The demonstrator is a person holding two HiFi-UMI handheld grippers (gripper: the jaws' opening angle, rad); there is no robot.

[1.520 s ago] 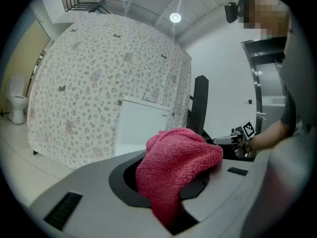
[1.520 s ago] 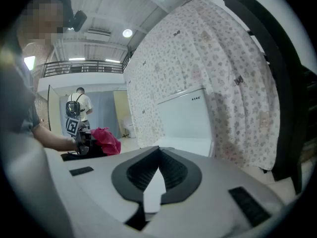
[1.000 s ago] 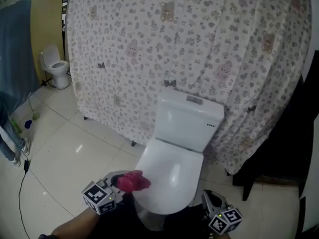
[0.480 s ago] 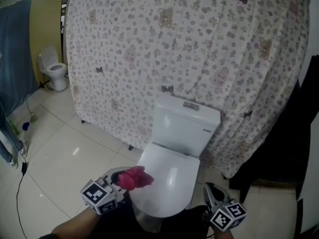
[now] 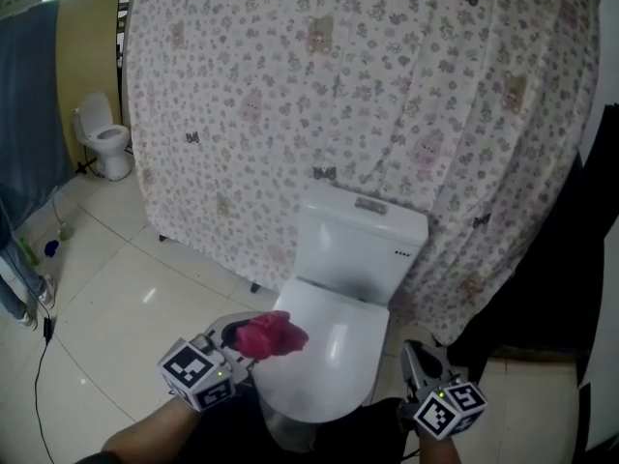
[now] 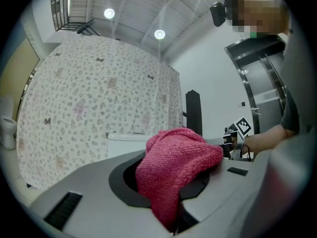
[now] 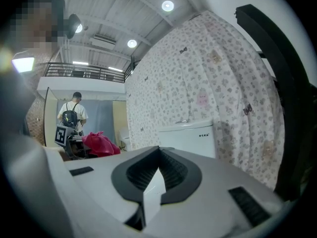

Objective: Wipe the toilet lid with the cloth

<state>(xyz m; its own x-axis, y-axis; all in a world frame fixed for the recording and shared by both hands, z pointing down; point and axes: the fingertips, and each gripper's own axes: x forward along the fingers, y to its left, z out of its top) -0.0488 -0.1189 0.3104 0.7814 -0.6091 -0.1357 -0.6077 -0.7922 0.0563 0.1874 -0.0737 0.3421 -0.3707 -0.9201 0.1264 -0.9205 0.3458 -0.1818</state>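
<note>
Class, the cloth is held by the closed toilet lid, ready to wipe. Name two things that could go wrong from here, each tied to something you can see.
1. The left gripper pinches only part of the cloth; most bulges out loose, so dragging may pull it free.
2. The cloth sits bunched at the left front edge of the lid, so a stroke may slip off the rounded rim or clean only a narrow strip.

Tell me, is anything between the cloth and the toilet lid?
Nothing visible does. The left gripper holds the pink cloth right by the closed toilet lid's front-left edge, with no object between them.
</note>
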